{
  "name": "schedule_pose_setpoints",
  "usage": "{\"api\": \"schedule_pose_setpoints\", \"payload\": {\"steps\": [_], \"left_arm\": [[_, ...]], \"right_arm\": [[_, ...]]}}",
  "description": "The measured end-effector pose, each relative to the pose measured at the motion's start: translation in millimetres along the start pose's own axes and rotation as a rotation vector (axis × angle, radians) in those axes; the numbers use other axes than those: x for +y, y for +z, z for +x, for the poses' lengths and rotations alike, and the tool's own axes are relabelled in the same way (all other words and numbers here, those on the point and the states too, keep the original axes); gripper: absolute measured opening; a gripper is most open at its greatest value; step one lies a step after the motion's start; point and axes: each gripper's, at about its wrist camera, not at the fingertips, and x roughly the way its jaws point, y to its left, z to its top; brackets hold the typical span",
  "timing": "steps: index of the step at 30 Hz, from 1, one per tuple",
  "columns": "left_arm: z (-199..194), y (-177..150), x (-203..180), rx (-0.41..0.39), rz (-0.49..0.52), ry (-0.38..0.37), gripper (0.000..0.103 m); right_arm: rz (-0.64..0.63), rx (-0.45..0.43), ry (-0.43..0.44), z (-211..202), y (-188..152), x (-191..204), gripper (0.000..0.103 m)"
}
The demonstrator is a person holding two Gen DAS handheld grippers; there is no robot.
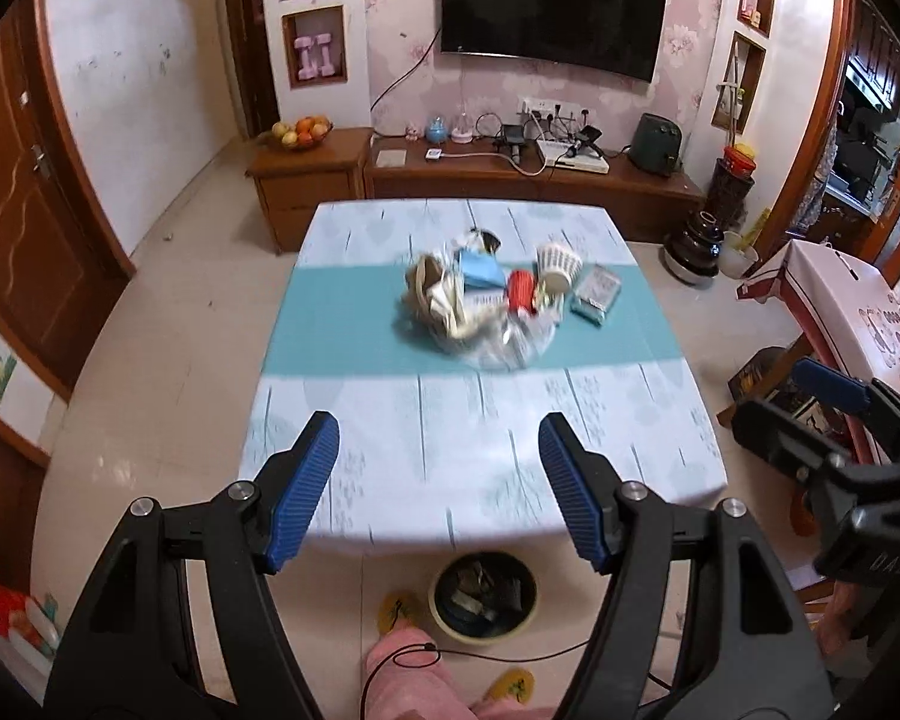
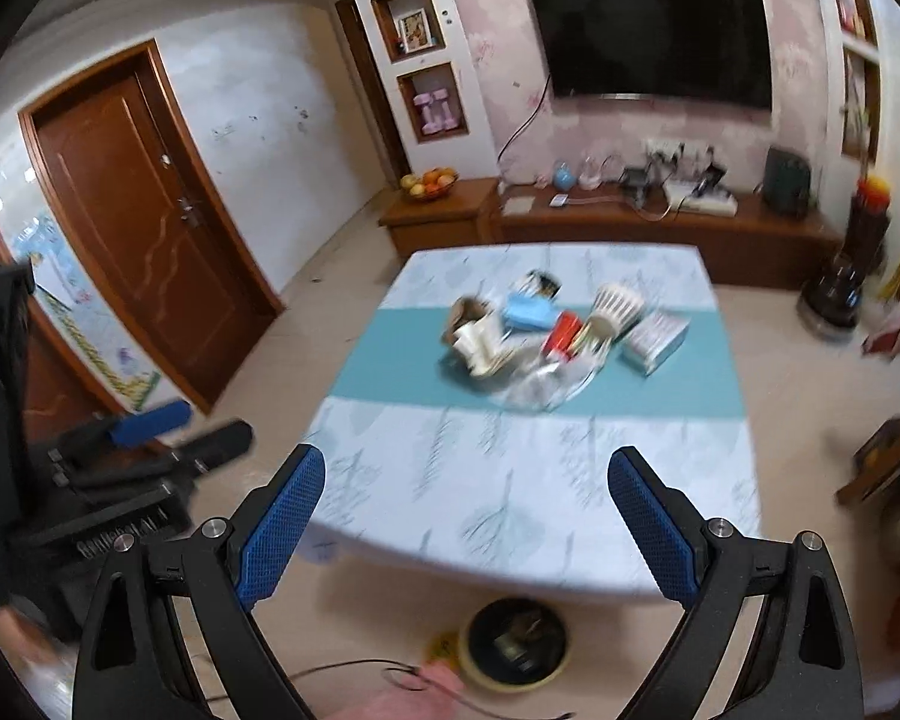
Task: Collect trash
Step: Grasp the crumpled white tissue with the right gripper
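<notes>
Evidently poised to start, both the left tool (image 1: 438, 486) and right tool (image 2: 465, 519) gape empty at lower frame, facing trash (image 1: 492, 300) heaped mid-counter (image 1: 450, 450), bin (image 1: 483, 600) below.

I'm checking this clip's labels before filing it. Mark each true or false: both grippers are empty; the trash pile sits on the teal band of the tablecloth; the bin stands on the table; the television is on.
1. Both grippers are empty. True: the left gripper and right gripper stand open, holding nothing.
2. The trash pile sits on the teal band. True.
3. The bin stands on the table. False: it is on the floor, at the table's near edge.
4. The television is on. False: its screen is dark.
</notes>
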Motion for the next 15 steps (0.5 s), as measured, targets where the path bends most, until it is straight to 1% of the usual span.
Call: {"api": "schedule_pose_setpoints", "payload": {"steps": [2,5,8,9,11,12,14,15], "left_arm": [[21,22,5,0.003,0.013,-0.006,0.066],[70,58,16,0.032,0.031,-0.037,0.066],[133,89,27,0.097,0.043,-0.071,0.066],[158,101,32,0.127,0.051,-0.084,0.066],[201,113,39,0.17,0.062,-0.093,0.066],[226,120,43,0.193,0.067,-0.098,0.066],[271,127,50,0.233,0.07,-0.099,0.066],[297,127,54,0.258,0.068,-0.104,0.064]], "right_arm": [[-0.004,-0.009,-0.033,14,16,-1,0.097],[0.03,-0.002,-0.079,46,42,-9,0.096],[0.114,0.013,-0.11,85,65,-25,0.096],[0.141,0.023,-0.107,100,71,-30,0.096],[0.178,0.055,-0.107,134,82,-39,0.094],[0.199,0.077,-0.127,154,89,-43,0.093],[0.235,0.11,-0.126,193,92,-49,0.085],[0.262,0.126,-0.12,213,92,-53,0.084]]}}
